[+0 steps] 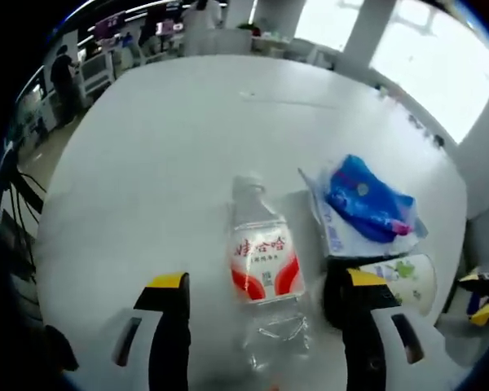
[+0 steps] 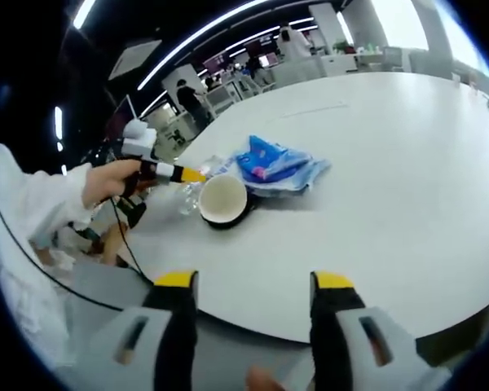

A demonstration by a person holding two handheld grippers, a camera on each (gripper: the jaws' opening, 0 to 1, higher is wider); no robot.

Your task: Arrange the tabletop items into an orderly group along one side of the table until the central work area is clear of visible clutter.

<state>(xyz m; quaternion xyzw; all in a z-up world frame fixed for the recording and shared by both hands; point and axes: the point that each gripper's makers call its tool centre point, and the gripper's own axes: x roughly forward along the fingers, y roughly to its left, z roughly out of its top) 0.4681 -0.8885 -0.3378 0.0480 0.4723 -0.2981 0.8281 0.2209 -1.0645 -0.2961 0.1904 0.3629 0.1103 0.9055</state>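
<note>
Yellow-tipped jaws of the left gripper (image 1: 265,295) rise from the bottom of the left gripper view, spread wide apart on either side of a clear plastic water bottle (image 1: 263,273) that lies flat on the white table (image 1: 163,147). Its red-and-white label faces up and its cap end points away from the camera; neither jaw touches it. Just to the right of the bottle, farther along the table, a blue plastic packet (image 1: 365,199) rests on top of a pale flat pouch (image 1: 342,232), and a white paper cup (image 1: 403,275) with a green print lies on its side beside the right-hand jaw. At the far right edge the yellow-and-black tips of the right gripper (image 1: 485,297) come into view. Beyond the table stand desks, monitors and a person near them. In the right gripper view, the right gripper (image 2: 253,285) also has its jaws apart, holding nothing, poised over the near rim of the table (image 2: 407,179). Further in, the paper cup (image 2: 222,199) shows its open mouth toward the camera, touching the blue packet (image 2: 270,163) and the pouch beneath it. A hand (image 2: 110,181) in a white sleeve holds the left gripper (image 2: 183,173), whose yellow tip reaches in just beside the cup, with the clear bottle (image 2: 191,195) under it, partly hidden.
</note>
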